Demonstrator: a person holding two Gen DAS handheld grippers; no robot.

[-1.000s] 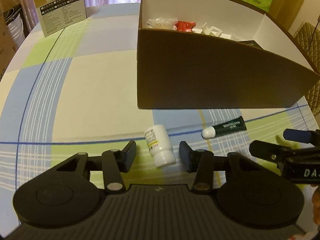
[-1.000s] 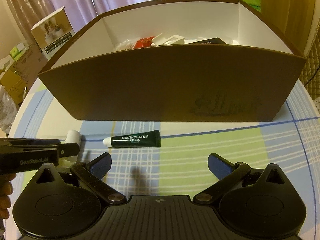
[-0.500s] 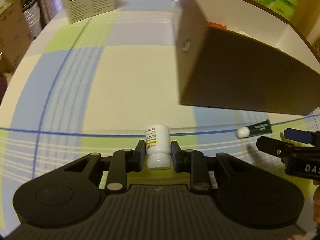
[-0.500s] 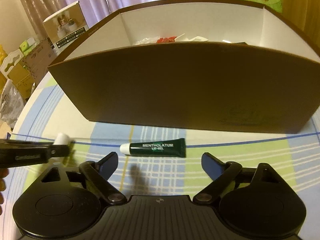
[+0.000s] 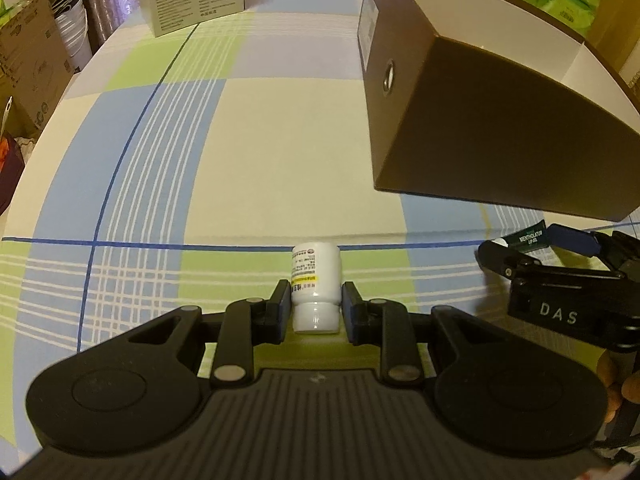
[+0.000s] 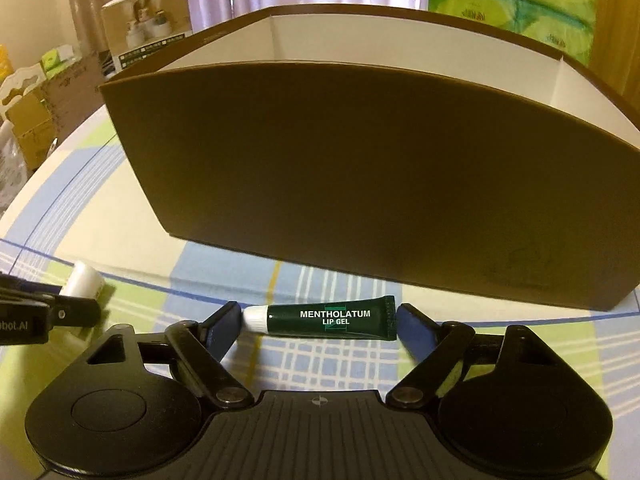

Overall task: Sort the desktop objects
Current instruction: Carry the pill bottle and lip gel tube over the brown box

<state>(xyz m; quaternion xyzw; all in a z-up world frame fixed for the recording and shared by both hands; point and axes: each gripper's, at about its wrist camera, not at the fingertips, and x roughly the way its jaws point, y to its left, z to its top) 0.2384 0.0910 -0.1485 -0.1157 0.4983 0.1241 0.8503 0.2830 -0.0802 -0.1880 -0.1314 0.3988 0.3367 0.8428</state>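
The worktop (image 5: 280, 160) fills most of both frames, and the brown box (image 6: 340, 180) takes the upper right of my left view. Lower centre there, my left gripper (image 5: 314, 306) is clenched on the white bottle (image 5: 316, 284), low near its cap, so it could pivot out on lifting. My right gripper (image 6: 318, 322) is spread, its fingers bracketing the lip gel tube (image 6: 332, 318) end to end; closing lengthwise may buckle it.
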